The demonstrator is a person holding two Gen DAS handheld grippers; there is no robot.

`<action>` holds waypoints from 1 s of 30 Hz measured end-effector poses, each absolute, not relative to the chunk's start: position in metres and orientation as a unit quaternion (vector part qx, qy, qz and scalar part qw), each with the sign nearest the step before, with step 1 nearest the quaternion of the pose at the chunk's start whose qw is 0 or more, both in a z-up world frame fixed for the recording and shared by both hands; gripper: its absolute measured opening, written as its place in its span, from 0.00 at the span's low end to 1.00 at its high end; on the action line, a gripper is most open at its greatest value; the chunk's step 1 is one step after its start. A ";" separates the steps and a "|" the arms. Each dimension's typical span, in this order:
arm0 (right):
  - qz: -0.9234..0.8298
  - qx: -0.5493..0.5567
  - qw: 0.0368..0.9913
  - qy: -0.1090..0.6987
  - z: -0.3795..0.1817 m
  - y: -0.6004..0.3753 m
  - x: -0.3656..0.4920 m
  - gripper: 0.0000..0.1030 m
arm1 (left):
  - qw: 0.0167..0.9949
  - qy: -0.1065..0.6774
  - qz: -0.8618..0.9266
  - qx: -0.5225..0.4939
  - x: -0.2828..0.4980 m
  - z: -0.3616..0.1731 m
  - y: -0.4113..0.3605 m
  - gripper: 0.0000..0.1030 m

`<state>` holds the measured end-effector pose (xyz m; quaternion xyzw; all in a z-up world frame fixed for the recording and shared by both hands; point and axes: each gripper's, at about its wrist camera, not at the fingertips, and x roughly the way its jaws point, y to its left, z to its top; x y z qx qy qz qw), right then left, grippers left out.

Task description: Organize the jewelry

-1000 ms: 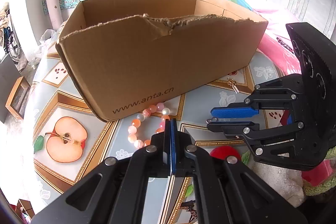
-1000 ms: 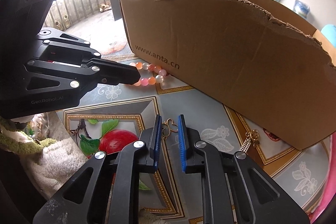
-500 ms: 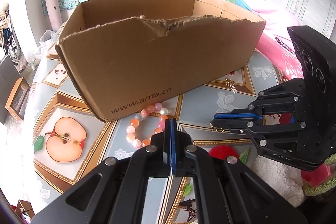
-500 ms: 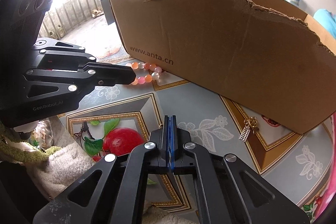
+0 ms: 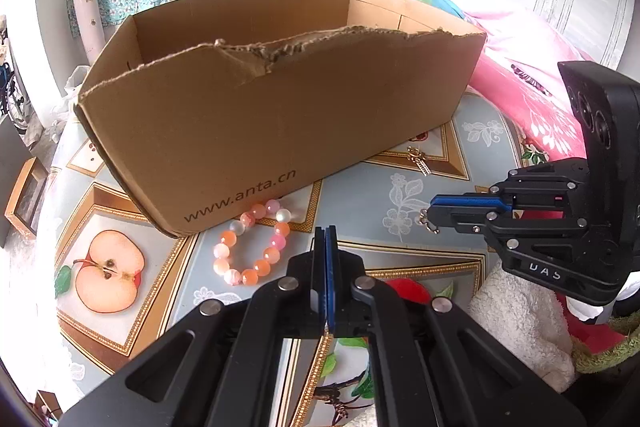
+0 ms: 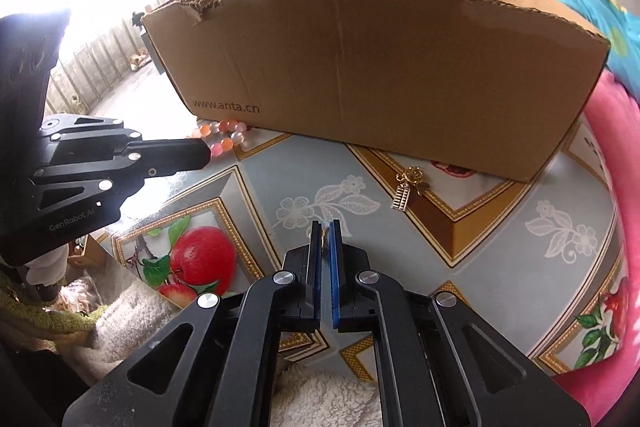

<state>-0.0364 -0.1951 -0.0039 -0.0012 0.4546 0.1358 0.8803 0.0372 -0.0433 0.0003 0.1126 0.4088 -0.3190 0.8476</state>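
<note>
Newly lifted small gold looped earring [image 5: 427, 221]

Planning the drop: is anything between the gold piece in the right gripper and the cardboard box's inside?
Only the near wall of the cardboard box, standing ahead of the right gripper; its top is open.

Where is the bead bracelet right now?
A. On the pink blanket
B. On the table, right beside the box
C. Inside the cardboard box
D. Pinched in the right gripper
B: the bead bracelet lies on the table against the front wall of the cardboard box, with no gripper holding it.
</note>
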 end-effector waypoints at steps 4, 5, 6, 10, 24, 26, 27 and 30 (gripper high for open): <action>0.153 -0.004 0.883 0.444 0.001 -0.198 -0.044 0.25 | 0.843 0.411 -0.326 0.116 0.034 -0.001 -0.049 0.00; 0.155 -0.015 0.882 0.444 0.000 -0.197 -0.045 0.27 | 0.843 0.411 -0.328 0.117 0.034 -0.002 -0.050 0.00; 0.154 -0.027 0.882 0.445 -0.002 -0.195 -0.045 0.27 | 0.842 0.411 -0.330 0.118 0.034 -0.002 -0.051 0.00; 0.157 -0.046 0.878 0.449 -0.008 -0.194 -0.045 0.27 | 0.839 0.412 -0.332 0.122 0.031 -0.004 -0.053 0.00; 0.126 -0.053 0.888 0.439 -0.014 -0.166 -0.053 0.24 | 0.836 0.420 -0.325 0.142 0.034 -0.010 -0.063 0.00; 0.122 -0.050 0.890 0.437 -0.017 -0.163 -0.054 0.18 | 0.836 0.421 -0.321 0.145 0.033 -0.010 -0.065 0.00; 0.122 -0.046 0.889 0.438 -0.017 -0.163 -0.055 0.14 | 0.836 0.421 -0.319 0.146 0.033 -0.009 -0.066 0.00; 0.123 -0.030 0.889 0.440 -0.016 -0.169 -0.055 0.13 | 0.836 0.425 -0.312 0.149 0.033 -0.009 -0.069 0.00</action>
